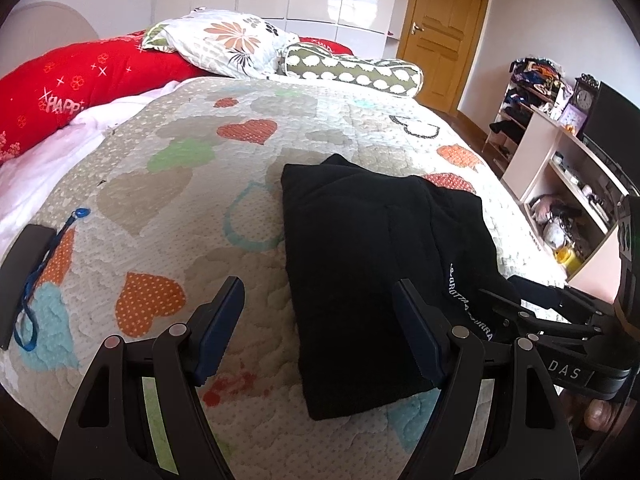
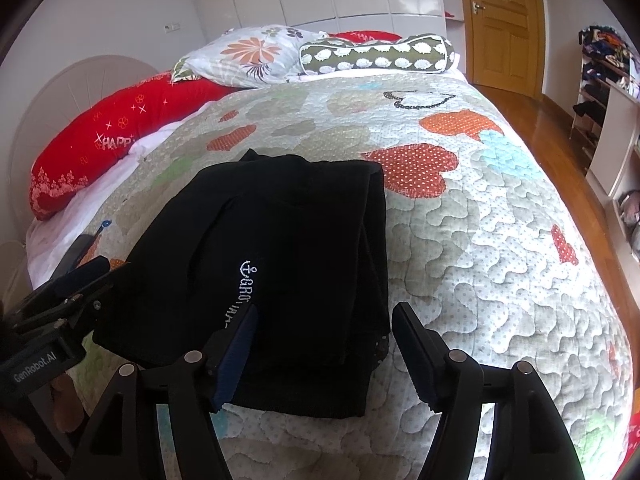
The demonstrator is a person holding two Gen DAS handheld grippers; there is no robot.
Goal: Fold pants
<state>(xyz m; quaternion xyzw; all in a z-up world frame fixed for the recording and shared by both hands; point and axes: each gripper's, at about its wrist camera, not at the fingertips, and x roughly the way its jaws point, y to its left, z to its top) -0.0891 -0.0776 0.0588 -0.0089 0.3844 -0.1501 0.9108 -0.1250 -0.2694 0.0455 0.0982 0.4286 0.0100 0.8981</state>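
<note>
Black pants (image 1: 360, 264) lie folded into a compact rectangle on the heart-patterned quilt (image 1: 180, 168); white lettering shows on the top layer (image 2: 244, 280). My left gripper (image 1: 320, 320) is open and empty, hovering above the pants' near left edge. My right gripper (image 2: 324, 340) is open and empty, just above the pants' (image 2: 280, 260) near right edge. The right gripper also shows at the right of the left wrist view (image 1: 532, 300). The left gripper shows at the left of the right wrist view (image 2: 76, 280).
Pillows lie at the bed's far end: red (image 1: 80, 80), floral (image 1: 224, 40), green bolster (image 1: 352, 68). A dark flat object with a blue cord (image 1: 28, 276) lies on the quilt (image 2: 480, 220) at left. Shelves (image 1: 568, 184) and a wooden door (image 1: 444, 32) stand at right.
</note>
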